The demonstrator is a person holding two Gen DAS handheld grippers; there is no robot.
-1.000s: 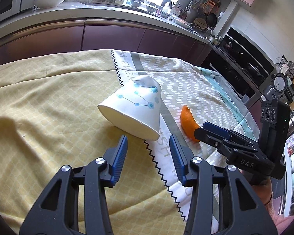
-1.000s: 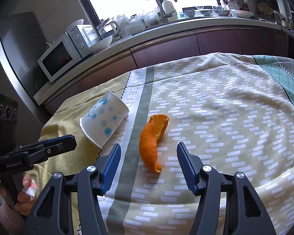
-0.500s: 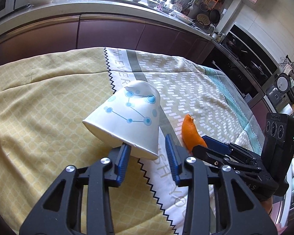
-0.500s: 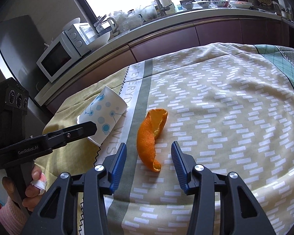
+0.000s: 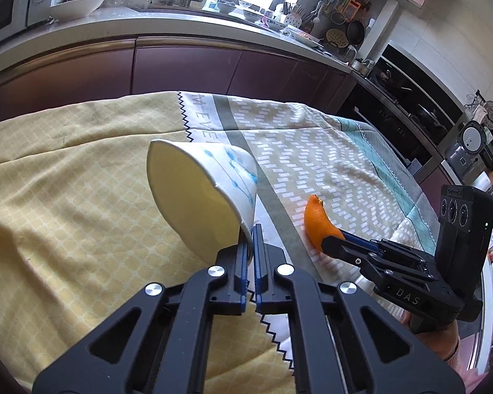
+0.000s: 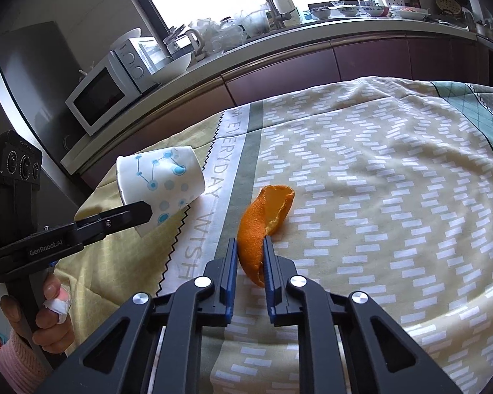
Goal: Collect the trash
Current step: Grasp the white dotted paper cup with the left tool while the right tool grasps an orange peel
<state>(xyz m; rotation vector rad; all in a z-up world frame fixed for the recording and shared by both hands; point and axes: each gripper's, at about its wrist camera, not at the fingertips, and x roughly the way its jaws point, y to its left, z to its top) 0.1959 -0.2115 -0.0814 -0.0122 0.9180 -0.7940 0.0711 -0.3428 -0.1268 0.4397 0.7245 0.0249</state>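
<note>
A white paper cup [image 5: 200,193] with blue dots lies on its side on the patterned tablecloth [image 5: 82,203]. My left gripper [image 5: 250,246] is shut on the cup's rim, pinching the wall. The cup also shows in the right wrist view [image 6: 162,184] with the left gripper's fingers [image 6: 131,213] on it. An orange peel [image 6: 263,223] lies on the cloth to the right of the cup. My right gripper [image 6: 250,256] is shut on the peel's near end. The peel also shows in the left wrist view [image 5: 317,223].
The tablecloth [image 6: 394,197] covers the table, which drops off at its right edge [image 5: 420,197]. A kitchen counter [image 6: 312,42] with a microwave [image 6: 115,88], bowls and bottles runs behind the table. A dark oven front [image 5: 404,111] stands at the right.
Both grippers have closed: the left one onto the cup's rim, tipping the cup's mouth toward the camera, and the right one onto the orange peel's near end.
</note>
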